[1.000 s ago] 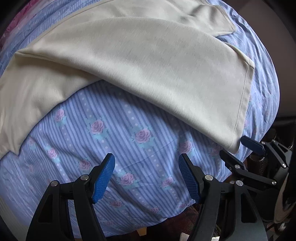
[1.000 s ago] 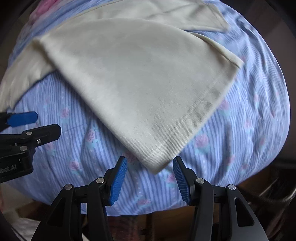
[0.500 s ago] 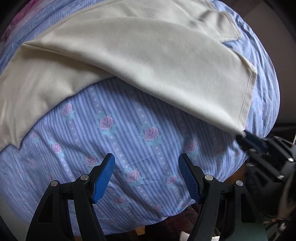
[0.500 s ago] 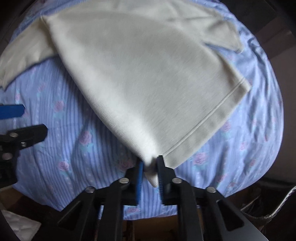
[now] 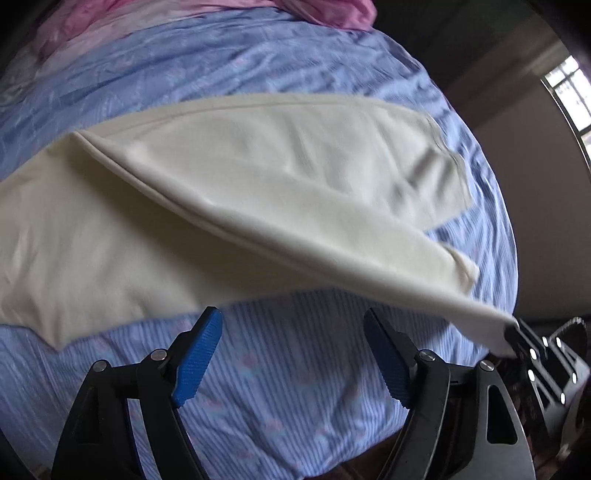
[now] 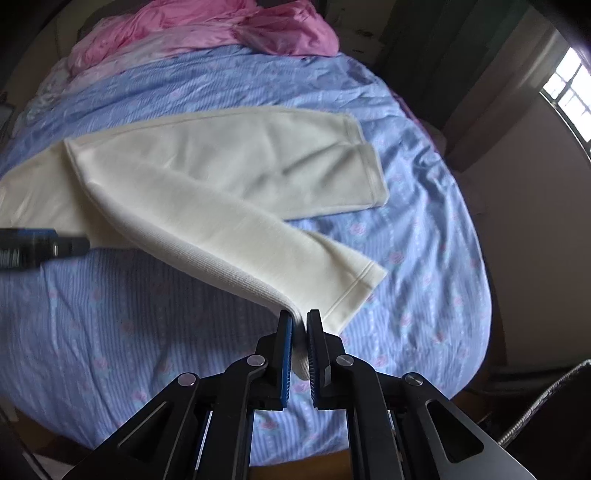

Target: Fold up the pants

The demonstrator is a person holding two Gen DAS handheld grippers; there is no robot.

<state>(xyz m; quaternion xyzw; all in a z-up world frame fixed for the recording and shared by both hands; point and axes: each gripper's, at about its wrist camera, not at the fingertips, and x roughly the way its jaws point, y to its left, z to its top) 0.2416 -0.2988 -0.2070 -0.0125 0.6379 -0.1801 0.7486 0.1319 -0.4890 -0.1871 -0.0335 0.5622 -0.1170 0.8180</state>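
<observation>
Pants: cream knit pants [image 6: 207,184] lie across the middle of the bed [image 6: 424,206], waist end toward the left edge, both leg ends toward the right side.
Far leg: flat on the sheet, its hemmed cuff [image 6: 369,173] toward the bed's right edge.
Near leg: lifted off the sheet at its cuff end and pulled toward the bed's near edge, with the hemmed cuff [image 6: 354,291] hanging beside the right gripper.
Left gripper: left gripper [image 5: 291,358] hovers over the striped sheet by the near edge, blue pads [image 5: 197,356] wide apart with nothing between them, just short of the pants' near edge.
Right gripper: right gripper [image 6: 300,343] has its jaws closed together on the corner of the near leg's cuff; a fold of cream cloth shows between the blue pads [image 6: 286,354]. In the left wrist view it sits at the far right [image 5: 515,338], with the cloth stretched taut up to it.
Bed cover: blue striped sheet with small pink roses [image 5: 280,413], wrinkled toward the far side.
Far edge: pink bedding [image 6: 207,29] bunched at the head of the bed.
Right side of room: bright barred window [image 6: 569,96] beyond the bed's right edge.
</observation>
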